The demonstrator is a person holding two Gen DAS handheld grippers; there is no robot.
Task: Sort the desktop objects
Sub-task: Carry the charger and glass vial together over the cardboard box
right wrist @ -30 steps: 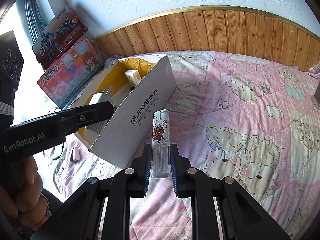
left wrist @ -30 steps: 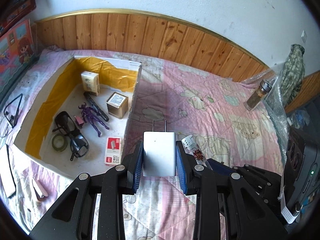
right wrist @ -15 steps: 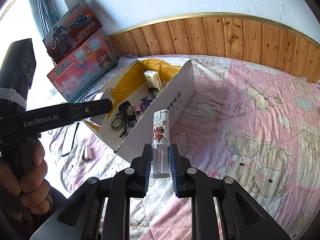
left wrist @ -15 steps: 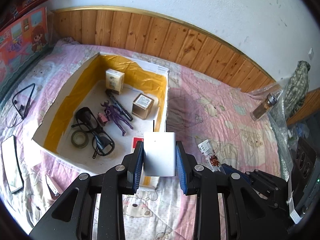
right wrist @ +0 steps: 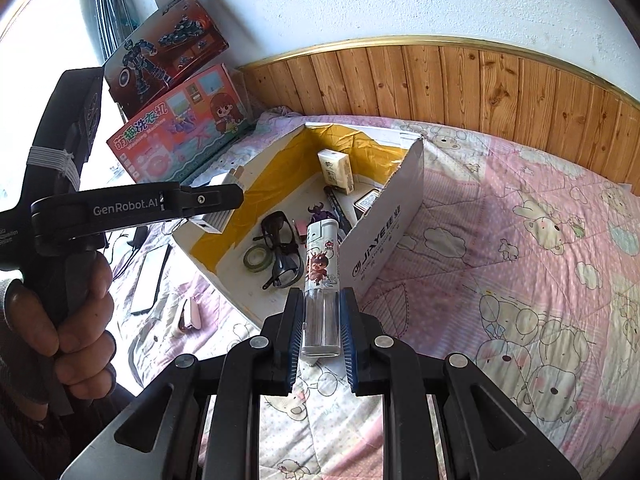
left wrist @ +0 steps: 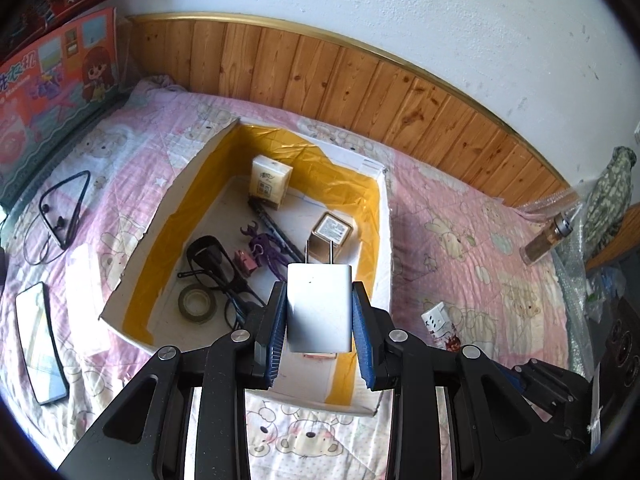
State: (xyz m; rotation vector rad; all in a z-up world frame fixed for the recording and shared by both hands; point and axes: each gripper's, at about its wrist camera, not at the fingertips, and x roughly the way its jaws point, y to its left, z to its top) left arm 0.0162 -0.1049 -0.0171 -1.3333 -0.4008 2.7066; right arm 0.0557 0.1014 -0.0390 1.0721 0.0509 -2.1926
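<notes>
I am holding my left gripper (left wrist: pixel 320 316) above the near end of the open cardboard box (left wrist: pixel 382 240), its blue pads (left wrist: pixel 277 320) pressing both sides of a white USB charger plug (left wrist: pixel 319 307) whose prongs are pointing away from me, over the black glasses (left wrist: pixel 212 258), tape roll (left wrist: pixel 197 303) and purple figurine (left wrist: pixel 266 250) lying inside. To its right, my right gripper (right wrist: pixel 322 326) is clamping a clear cartoon-printed lighter (right wrist: pixel 321 280) upright, hovering just outside the box's near wall above the pink quilt (right wrist: pixel 500 280).
</notes>
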